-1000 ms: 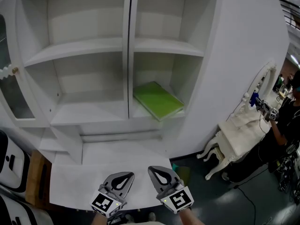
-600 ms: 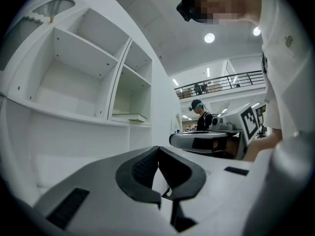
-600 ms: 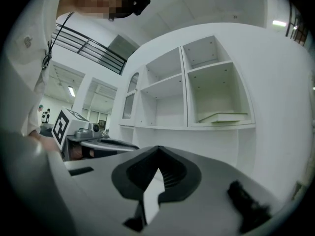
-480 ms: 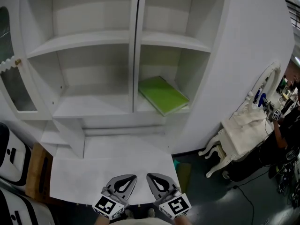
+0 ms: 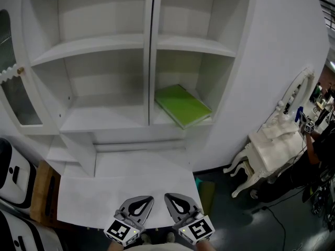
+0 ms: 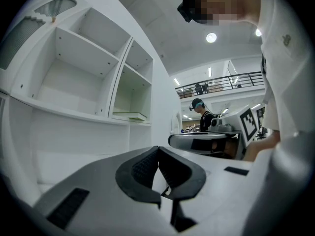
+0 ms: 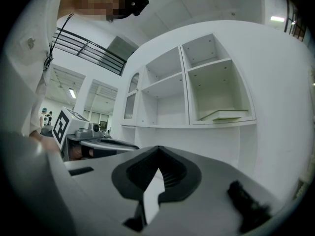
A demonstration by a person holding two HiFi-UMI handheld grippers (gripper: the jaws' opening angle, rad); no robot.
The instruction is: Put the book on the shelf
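Observation:
A green book point(image 5: 183, 105) lies flat in the lower right compartment of the white shelf unit point(image 5: 144, 75). It shows as a thin slab in the left gripper view point(image 6: 130, 116) and the right gripper view point(image 7: 224, 115). Both grippers hang low at the bottom of the head view, far from the book, above the white ledge point(image 5: 125, 190). My left gripper point(image 5: 142, 198) is shut and holds nothing. My right gripper point(image 5: 174, 197) is shut too, with nothing between its jaws.
A glass cabinet door point(image 5: 13, 93) stands open at the left. A white ornate side table point(image 5: 269, 150) stands on the dark floor at the right, with a person point(image 5: 319, 145) beyond it. White rounded objects point(image 5: 13, 174) sit at the far left.
The view has shifted a little, so the shelf sits slightly further right and higher in the frame. Both grippers have sunk a bit toward the bottom edge. The book has not moved.

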